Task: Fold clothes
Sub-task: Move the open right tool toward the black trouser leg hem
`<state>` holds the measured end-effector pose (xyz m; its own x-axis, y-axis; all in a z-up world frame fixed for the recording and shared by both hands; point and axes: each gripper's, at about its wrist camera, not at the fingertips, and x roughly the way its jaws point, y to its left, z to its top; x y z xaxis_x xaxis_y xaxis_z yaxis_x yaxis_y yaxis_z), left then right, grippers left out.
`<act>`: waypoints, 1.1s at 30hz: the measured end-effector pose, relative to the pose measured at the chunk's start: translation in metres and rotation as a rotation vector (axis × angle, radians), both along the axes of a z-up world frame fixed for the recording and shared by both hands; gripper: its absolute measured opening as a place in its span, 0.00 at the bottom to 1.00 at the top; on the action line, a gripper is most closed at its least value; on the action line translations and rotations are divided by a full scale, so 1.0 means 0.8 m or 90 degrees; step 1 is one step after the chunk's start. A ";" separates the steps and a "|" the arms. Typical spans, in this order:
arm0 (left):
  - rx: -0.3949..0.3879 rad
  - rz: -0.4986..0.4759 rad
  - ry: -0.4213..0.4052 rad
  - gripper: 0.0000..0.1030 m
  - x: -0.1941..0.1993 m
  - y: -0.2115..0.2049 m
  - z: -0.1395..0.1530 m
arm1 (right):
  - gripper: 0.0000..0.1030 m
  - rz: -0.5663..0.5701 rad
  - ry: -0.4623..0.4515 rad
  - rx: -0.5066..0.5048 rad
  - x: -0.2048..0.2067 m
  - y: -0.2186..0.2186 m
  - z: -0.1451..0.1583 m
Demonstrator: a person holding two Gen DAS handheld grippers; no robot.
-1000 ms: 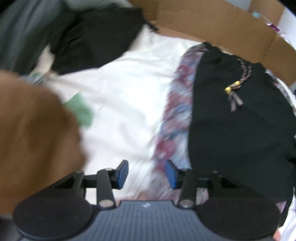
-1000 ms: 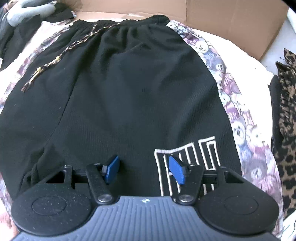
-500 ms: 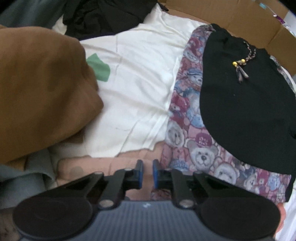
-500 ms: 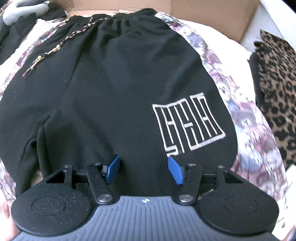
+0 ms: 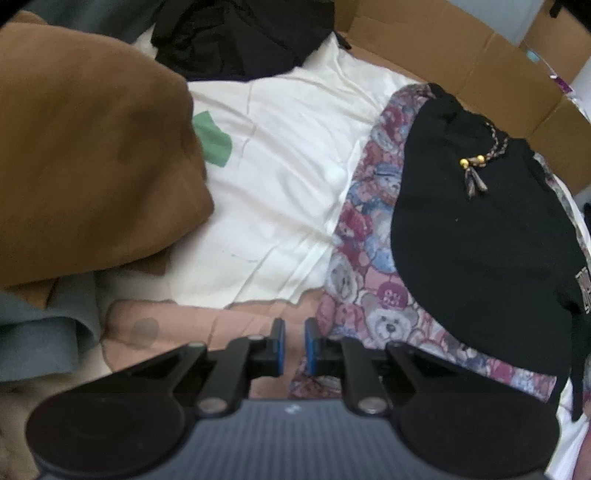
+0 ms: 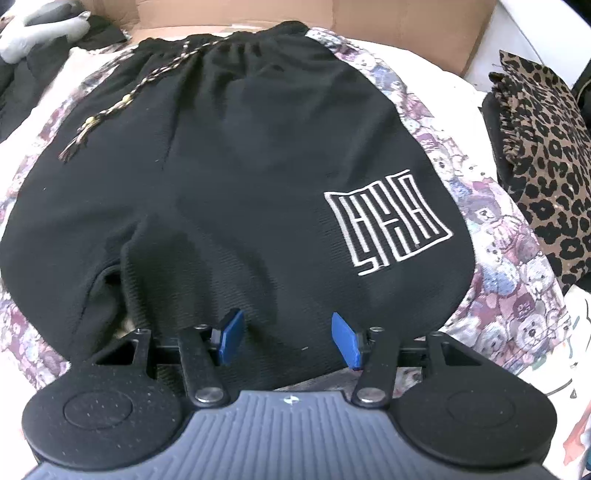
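Black shorts point(image 6: 240, 177) with a white logo point(image 6: 388, 221) and a braided drawstring point(image 6: 107, 114) lie flat on a teddy-bear print blanket point(image 6: 517, 288). My right gripper point(image 6: 286, 338) hangs over the near hem, open, its blue pads wide apart and pressing on nothing. In the left wrist view the shorts point(image 5: 480, 240) lie to the right on the blanket point(image 5: 373, 236). My left gripper point(image 5: 294, 347) is shut to a slim gap over pink cloth point(image 5: 207, 325) beside the blanket's edge, with nothing visibly pinched.
A white cloth point(image 5: 280, 177) with a green patch lies left of the blanket. A brown garment point(image 5: 85, 158), grey-blue cloth point(image 5: 37, 332) and dark clothes point(image 5: 240, 33) pile at the left. Cardboard point(image 5: 461, 55) walls the back. Leopard-print fabric point(image 6: 546, 140) lies at the right.
The left jaws went from wide apart to nearly together, and that gripper shifted off the blanket's edge onto pink cloth. The right gripper drew back toward the hem, so the logo sits farther ahead.
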<state>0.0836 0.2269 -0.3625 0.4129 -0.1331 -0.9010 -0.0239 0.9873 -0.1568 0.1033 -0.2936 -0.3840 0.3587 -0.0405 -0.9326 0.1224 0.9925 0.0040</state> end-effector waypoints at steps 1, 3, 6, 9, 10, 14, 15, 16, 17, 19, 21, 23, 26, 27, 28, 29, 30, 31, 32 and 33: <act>0.001 -0.002 -0.001 0.12 0.000 -0.001 0.000 | 0.58 0.004 0.000 0.000 -0.001 0.005 0.001; -0.002 -0.002 0.004 0.12 0.000 0.000 -0.004 | 0.58 0.010 0.000 0.003 -0.003 0.015 0.002; -0.012 0.003 0.012 0.11 0.000 0.002 -0.009 | 0.58 0.013 0.001 0.010 -0.005 0.025 0.004; -0.012 -0.001 0.018 0.11 -0.002 -0.001 -0.013 | 0.58 0.013 0.000 0.015 -0.006 0.033 0.004; -0.010 -0.003 0.020 0.11 -0.003 -0.003 -0.015 | 0.58 0.012 0.000 0.017 -0.007 0.034 0.005; -0.015 -0.008 0.019 0.15 -0.006 -0.005 -0.013 | 0.58 0.010 0.002 0.022 -0.011 0.038 0.004; -0.018 -0.010 0.017 0.16 -0.008 -0.006 -0.012 | 0.58 0.010 0.003 0.021 -0.012 0.038 0.004; -0.021 -0.011 0.016 0.20 -0.009 -0.006 -0.011 | 0.58 0.010 0.004 0.021 -0.013 0.038 0.004; -0.018 -0.015 0.018 0.21 -0.010 -0.008 -0.012 | 0.58 0.010 0.004 0.020 -0.015 0.037 0.004; -0.016 -0.023 0.028 0.21 -0.011 -0.010 -0.016 | 0.58 0.008 0.006 0.018 -0.017 0.037 0.004; -0.014 -0.029 0.034 0.21 -0.012 -0.013 -0.020 | 0.58 0.005 0.008 0.016 -0.018 0.036 0.003; -0.007 -0.029 0.036 0.21 -0.012 -0.013 -0.022 | 0.58 0.003 0.009 0.015 -0.020 0.036 0.002; -0.015 -0.014 0.025 0.21 -0.013 -0.009 -0.014 | 0.58 0.006 0.006 0.014 -0.021 0.038 0.006; -0.014 -0.011 0.019 0.21 -0.014 -0.007 -0.010 | 0.57 0.008 0.005 0.014 -0.021 0.039 0.008; -0.013 -0.009 0.014 0.21 -0.016 -0.005 -0.006 | 0.57 0.015 0.000 0.016 -0.020 0.042 0.012; -0.014 -0.005 0.010 0.21 -0.016 -0.002 -0.003 | 0.57 0.024 -0.005 0.022 -0.020 0.045 0.016; -0.016 -0.002 0.007 0.21 -0.016 0.000 0.000 | 0.57 0.032 -0.010 0.031 -0.019 0.049 0.020; -0.016 0.001 0.004 0.21 -0.017 0.003 0.002 | 0.57 0.041 -0.012 0.041 -0.018 0.055 0.023; -0.009 0.000 0.002 0.21 -0.016 0.004 0.004 | 0.57 0.050 -0.014 0.051 -0.018 0.061 0.026; -0.001 -0.001 0.001 0.21 -0.016 0.005 0.005 | 0.57 0.061 -0.014 0.059 -0.018 0.068 0.027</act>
<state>0.0708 0.2306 -0.3586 0.4113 -0.1358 -0.9013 -0.0219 0.9871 -0.1587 0.0892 -0.2396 -0.3624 0.3770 0.0805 -0.9227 0.0267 0.9949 0.0977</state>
